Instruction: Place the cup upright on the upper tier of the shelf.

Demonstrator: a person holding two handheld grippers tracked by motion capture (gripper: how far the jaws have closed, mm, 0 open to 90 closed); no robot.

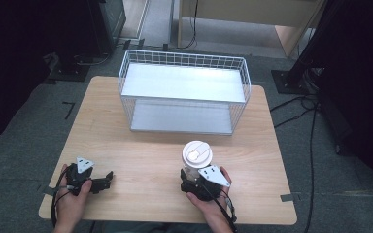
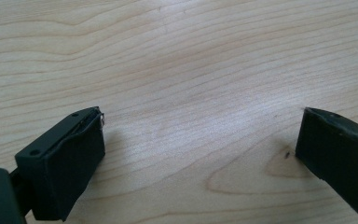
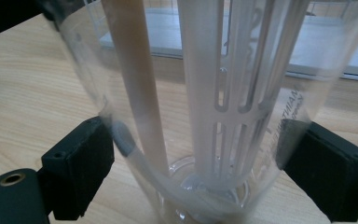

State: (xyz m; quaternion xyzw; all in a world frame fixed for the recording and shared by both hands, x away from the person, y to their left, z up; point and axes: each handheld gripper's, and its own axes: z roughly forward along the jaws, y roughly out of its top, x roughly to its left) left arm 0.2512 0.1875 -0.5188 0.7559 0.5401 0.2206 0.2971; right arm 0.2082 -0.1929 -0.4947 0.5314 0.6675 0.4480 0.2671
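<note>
The clear cup point(image 1: 197, 162) with its white lid stands upright on the wooden table point(image 1: 141, 160), near the front edge and right of centre, well apart from the white wire basket point(image 1: 184, 92) that sits at the back of the tabletop; between cup and basket lies a broad strip of bare wood, and more bare wood runs from the cup across to the left gripper point(image 1: 108, 178); in the high view the right gripper point(image 1: 190, 175) sits just behind the cup on the person's side, so its jaw tips are covered by its own body and grey plate; in the right gripper view the cup point(image 3: 205, 93) stands between the two black jaws, each jaw lying against or just beside the clear wall, and whether the pads actually press cannot be told through the plastic; pale straws or strips lean inside the cup, and its top is cut off by the frame; printed letters on the wall are too blurred to read; the left gripper point(image 2: 200, 140) rests low over the table point(image 2: 182, 60) near the front left corner, its jaws wide apart with only wood grain between them; the right-hand jaw there is cut off at the frame's edge; the person's forearms are cropped at the bottom of the high view.
</note>
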